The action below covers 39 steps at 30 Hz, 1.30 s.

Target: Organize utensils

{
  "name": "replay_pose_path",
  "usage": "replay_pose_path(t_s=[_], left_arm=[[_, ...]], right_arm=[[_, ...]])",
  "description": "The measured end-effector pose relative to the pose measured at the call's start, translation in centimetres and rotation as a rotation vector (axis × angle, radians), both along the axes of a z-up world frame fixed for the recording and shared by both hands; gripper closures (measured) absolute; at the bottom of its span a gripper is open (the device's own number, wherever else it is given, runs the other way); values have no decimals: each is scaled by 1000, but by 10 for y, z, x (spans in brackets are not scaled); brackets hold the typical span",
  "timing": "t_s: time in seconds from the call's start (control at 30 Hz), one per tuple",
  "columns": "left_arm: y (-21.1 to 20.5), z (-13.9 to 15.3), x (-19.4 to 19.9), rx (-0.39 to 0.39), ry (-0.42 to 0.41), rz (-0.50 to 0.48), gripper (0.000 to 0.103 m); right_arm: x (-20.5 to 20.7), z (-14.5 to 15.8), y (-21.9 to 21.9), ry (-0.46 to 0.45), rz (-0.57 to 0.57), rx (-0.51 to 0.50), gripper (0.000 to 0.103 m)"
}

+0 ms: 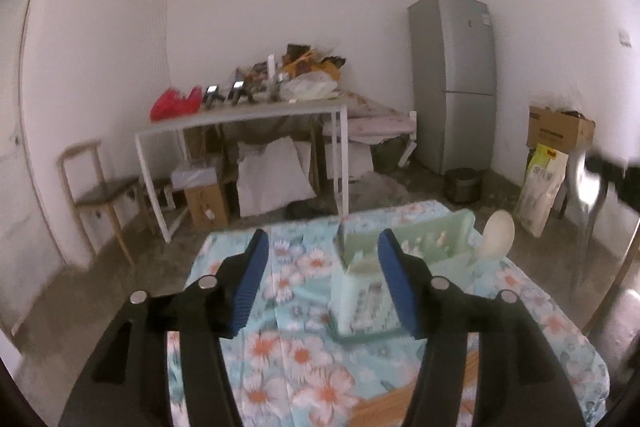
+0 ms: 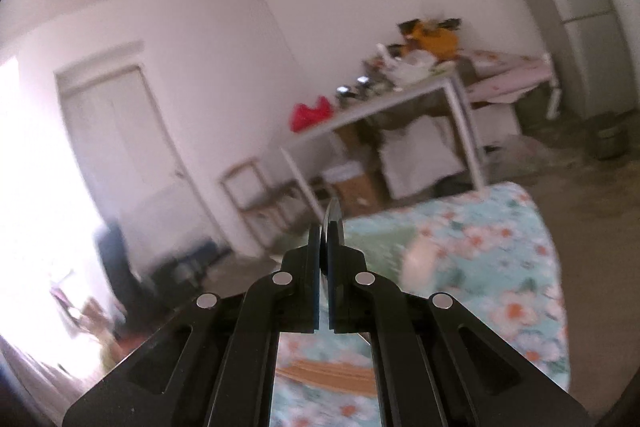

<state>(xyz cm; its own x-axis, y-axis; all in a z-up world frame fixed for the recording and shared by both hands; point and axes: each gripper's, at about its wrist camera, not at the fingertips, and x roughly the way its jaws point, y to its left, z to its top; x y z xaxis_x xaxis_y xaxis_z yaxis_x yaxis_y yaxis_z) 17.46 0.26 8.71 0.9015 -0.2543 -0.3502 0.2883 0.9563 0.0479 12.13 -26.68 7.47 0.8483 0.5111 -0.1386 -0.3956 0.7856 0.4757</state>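
Observation:
A pale green utensil organizer (image 1: 360, 291) stands on the floral tablecloth (image 1: 296, 267). My left gripper (image 1: 323, 247) hovers just before it, open, with nothing between its blue pads (image 1: 250, 283). A white spoon (image 1: 498, 239) leans at the organizer's right end. Wooden chopsticks (image 1: 384, 403) lie on the cloth near the front. My right gripper (image 2: 323, 239) is shut on a thin shiny metal utensil (image 2: 333, 217), seen edge-on and raised above the table. In the left wrist view that metal utensil (image 1: 588, 187) shows blurred at the far right. The green organizer (image 2: 376, 243) is a blur beyond the right gripper.
Beyond the table's far edge is bare concrete floor. A white table (image 1: 248, 113) piled with clutter stands at the back, a wooden chair (image 1: 100, 187) to its left. A grey fridge (image 1: 454, 79), a dark pot (image 1: 462, 185) and a cardboard box (image 1: 558, 131) are at the right.

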Motion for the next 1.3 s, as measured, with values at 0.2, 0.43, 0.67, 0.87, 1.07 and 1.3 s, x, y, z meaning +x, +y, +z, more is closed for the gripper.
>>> replay_pose_path(t_s=[0.2,0.43,0.67,0.87,1.07,1.3], left_arm=[[19,-28,-13,-61,80,23,43],[31,-46,-16,-83,117,46,40],[35,-52,-15,-71,114,46,40],[38,-59,-8,-68,125,49,39],[34,-63,1,-70,145,27,35],[18,-67,26,-62,165,-78,29]], right_arm=[[26,21,5,-60,61,66,102],[76,20,9,-60,73,143,102],[114,-4,15,-31,36,159,102],[128,-36,20,50,14,101,101],[114,-31,16,69,-21,2,81],[92,-14,-12,32,-115,-49,68]])
